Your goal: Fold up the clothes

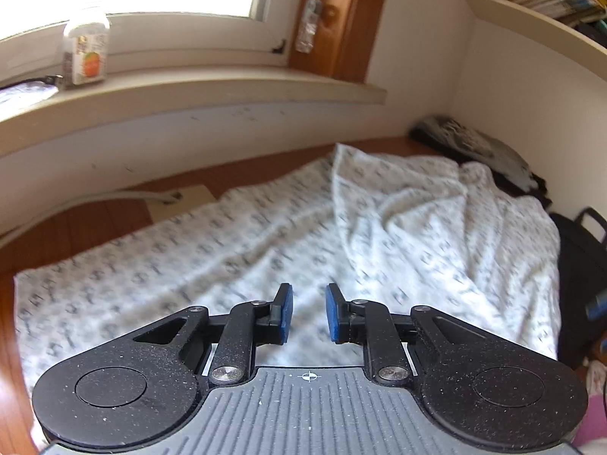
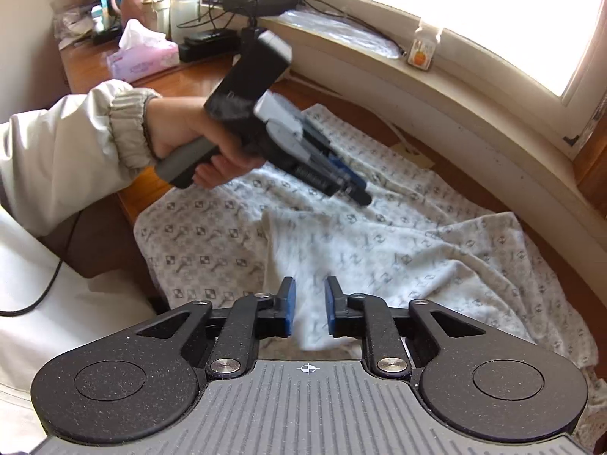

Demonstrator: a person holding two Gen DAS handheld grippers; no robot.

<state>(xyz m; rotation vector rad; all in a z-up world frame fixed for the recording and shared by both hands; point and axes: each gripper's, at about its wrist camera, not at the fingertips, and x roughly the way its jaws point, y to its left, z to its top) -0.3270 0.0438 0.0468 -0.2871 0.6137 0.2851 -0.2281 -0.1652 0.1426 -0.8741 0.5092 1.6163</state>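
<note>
Your patterned cloth [image 1: 235, 250] is motion-blurred, its print unreadable. The near edge hides behind your left gripper [image 1: 309, 313]. In the right wrist view, your left gripper's fingers [image 2: 354, 185] smear together. The jar [image 2: 423, 47] label on the windowsill [image 2: 474, 87] is too small to read.

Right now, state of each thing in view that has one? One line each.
left gripper: open, nothing between the pads, above the cloth.
right gripper: open, empty, above the cloth.
patterned cloth: spread on the wooden table, one side flipped over itself, rumpled, not yet folded neatly.
bottle: upright on the windowsill.
tissue box: a tissue sticking up.
</note>
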